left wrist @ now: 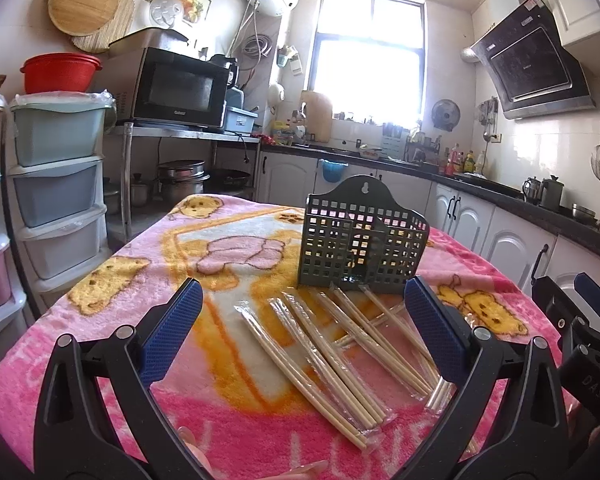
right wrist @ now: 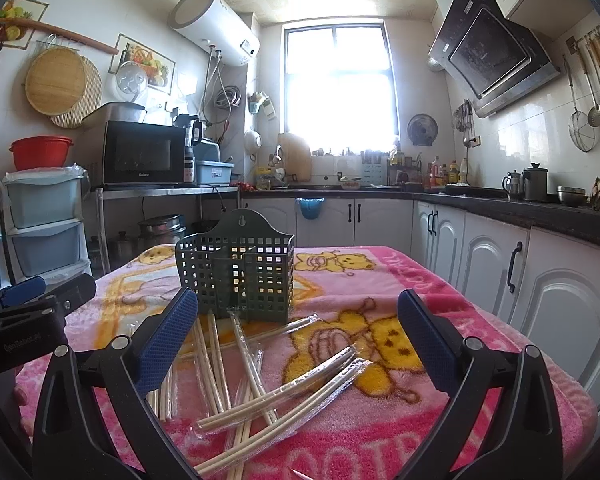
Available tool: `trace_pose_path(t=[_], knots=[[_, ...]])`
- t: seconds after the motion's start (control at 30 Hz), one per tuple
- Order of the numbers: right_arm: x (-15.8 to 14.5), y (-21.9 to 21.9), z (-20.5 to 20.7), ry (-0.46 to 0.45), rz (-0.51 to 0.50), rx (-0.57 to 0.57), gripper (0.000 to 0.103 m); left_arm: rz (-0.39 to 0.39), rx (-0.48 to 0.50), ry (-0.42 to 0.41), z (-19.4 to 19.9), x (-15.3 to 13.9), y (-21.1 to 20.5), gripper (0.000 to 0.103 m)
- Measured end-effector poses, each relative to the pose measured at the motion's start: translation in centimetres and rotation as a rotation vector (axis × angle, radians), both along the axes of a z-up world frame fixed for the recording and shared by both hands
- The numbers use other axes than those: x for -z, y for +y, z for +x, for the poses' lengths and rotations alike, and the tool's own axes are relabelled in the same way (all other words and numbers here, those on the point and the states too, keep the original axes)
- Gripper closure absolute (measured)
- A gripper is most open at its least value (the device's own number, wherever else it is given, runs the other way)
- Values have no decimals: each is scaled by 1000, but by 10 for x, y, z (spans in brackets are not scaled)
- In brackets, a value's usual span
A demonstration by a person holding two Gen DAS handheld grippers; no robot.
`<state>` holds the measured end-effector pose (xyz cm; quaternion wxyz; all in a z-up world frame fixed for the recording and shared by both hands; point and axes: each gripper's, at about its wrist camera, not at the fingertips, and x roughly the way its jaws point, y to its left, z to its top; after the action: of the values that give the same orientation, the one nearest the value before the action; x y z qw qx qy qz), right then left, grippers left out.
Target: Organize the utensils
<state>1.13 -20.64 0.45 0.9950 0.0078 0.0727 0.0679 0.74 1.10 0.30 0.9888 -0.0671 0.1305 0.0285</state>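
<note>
Several pairs of wooden chopsticks in clear wrappers (left wrist: pixel 332 352) lie loose on the pink blanket-covered table (left wrist: pixel 100 344), in front of a dark green perforated utensil holder (left wrist: pixel 360 240) that stands upright. My left gripper (left wrist: pixel 304 312) is open and empty, hovering above the near ends of the chopsticks. In the right wrist view, the chopsticks (right wrist: pixel 276 396) lie crossed in a pile before the holder (right wrist: pixel 240 276). My right gripper (right wrist: pixel 296 328) is open and empty above them. The left gripper shows at that view's left edge (right wrist: pixel 32 312).
White kitchen cabinets (right wrist: pixel 496 264) run along the right of the table. Stacked plastic drawers (left wrist: pixel 56 184) stand to the left, with a microwave (left wrist: pixel 172 88) on a metal shelf behind. The right gripper's body (left wrist: pixel 580 332) is at the left view's right edge.
</note>
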Motion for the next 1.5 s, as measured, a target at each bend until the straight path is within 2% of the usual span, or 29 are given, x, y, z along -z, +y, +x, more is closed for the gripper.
trace_pose_path(t=[0.53, 0.67, 0.9, 1.0, 1.13, 1.23, 1.3, 1.33, 1.4, 1.47, 1.5], knots=[[-17, 19, 34, 68, -47, -115, 6, -40, -60, 59, 34, -16, 36, 10], [-21, 24, 49, 98, -53, -147, 6, -40, -62, 97, 51, -20, 43, 10], [-23, 35, 92, 230, -68, -226, 6, -75, -38, 174, 85, -22, 61, 10], [-18, 42, 117, 325, -85, -251, 6, -93, -37, 256, 106, -14, 72, 10], [-5, 51, 146, 436, -117, -269, 7, -165, -10, 322, 126, -1, 87, 10], [4, 58, 163, 501, -150, -279, 17, -179, -45, 403, 143, 12, 98, 10], [10, 62, 171, 531, -168, -285, 23, -219, -29, 458, 153, 22, 107, 10], [13, 64, 175, 546, -177, -290, 24, -229, -26, 474, 155, 25, 108, 11], [18, 67, 183, 572, -191, -300, 29, -239, -15, 506, 160, 32, 111, 20], [21, 69, 190, 592, -196, -308, 32, -273, 4, 547, 165, 40, 113, 33], [24, 71, 195, 608, -197, -315, 36, -293, 13, 563, 166, 44, 114, 35]])
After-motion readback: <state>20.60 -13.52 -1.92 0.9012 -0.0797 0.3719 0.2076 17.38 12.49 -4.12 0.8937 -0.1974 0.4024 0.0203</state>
